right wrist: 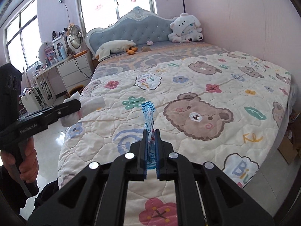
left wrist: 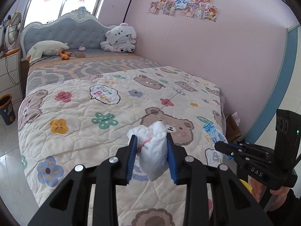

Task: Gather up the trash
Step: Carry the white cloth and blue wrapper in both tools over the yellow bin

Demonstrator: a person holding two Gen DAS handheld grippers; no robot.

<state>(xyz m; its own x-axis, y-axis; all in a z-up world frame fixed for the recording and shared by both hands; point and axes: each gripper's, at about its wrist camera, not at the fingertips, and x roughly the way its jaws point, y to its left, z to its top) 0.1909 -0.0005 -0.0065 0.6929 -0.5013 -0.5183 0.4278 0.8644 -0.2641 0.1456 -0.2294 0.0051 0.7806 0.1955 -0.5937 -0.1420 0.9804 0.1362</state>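
Grippers both loaded: the left gripper (left wrist: 151,150) is clamped on a crumpled white tissue wad (left wrist: 153,150) with a trace of pink, and the right gripper (right wrist: 152,150) is pinched tight on a blue-and-white printed wrapper (right wrist: 149,116) that stands up between its fingers. Both pieces are carried clear above the quilt (left wrist: 79,116), not resting on it. Judgement: pickup of these two items is complete; disposal is outstanding. A dark waste bin (left wrist: 7,109) with an orange rim stands on the tiled floor (left wrist: 9,141) just beside the bed's left edge, well apart from both grippers, and looks the likely destination. The bear-and-flower quilt shows no further obvious litter; two small items near the headboard (left wrist: 75,32) are too small to classify. Room: pink wall (left wrist: 216,56) with posters (left wrist: 186,1), plush dog (left wrist: 119,39), plush goose (left wrist: 47,50), fan (left wrist: 14,28), white drawers (right wrist: 75,71).
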